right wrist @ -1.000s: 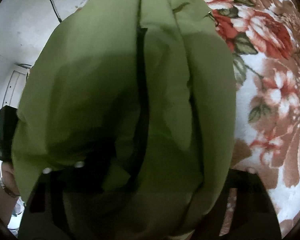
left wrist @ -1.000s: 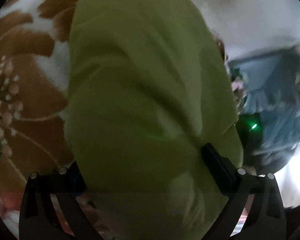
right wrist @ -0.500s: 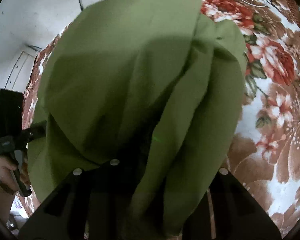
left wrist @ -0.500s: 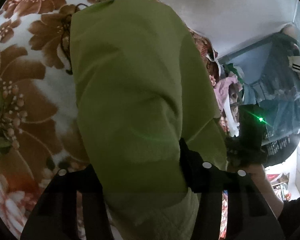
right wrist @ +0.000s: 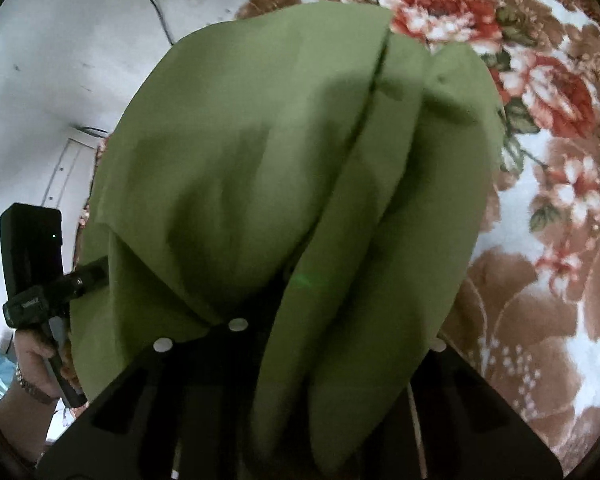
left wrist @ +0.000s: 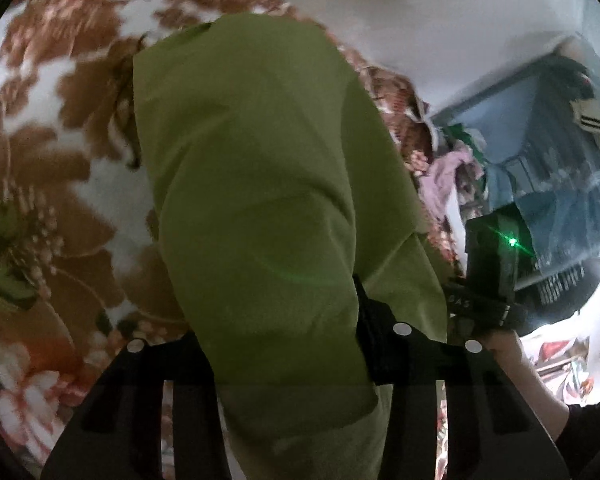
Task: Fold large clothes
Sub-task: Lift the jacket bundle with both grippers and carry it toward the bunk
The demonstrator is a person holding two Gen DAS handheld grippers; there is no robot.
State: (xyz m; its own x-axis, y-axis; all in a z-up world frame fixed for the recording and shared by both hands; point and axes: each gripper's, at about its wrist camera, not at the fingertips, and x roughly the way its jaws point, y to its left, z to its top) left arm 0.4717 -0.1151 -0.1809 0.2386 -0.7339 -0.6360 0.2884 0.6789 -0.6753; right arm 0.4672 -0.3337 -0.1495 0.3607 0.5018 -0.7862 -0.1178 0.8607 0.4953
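Note:
A large olive-green garment hangs lifted above a floral blanket. My left gripper is shut on one edge of it; the cloth drapes over the fingers and hides the tips. In the right wrist view the same garment hangs in long folds over my right gripper, which is shut on it. Each view shows the other gripper at the garment's far side: the right one and the left one, both hand-held.
The floral blanket covers the bed below. A white wall with a cable stands behind. A pile of clothes and a blue cabinet lie beyond the bed's far edge.
Both grippers have kept their hold. The garment has been raised and swung, and more of the blanket shows around it than a second ago.

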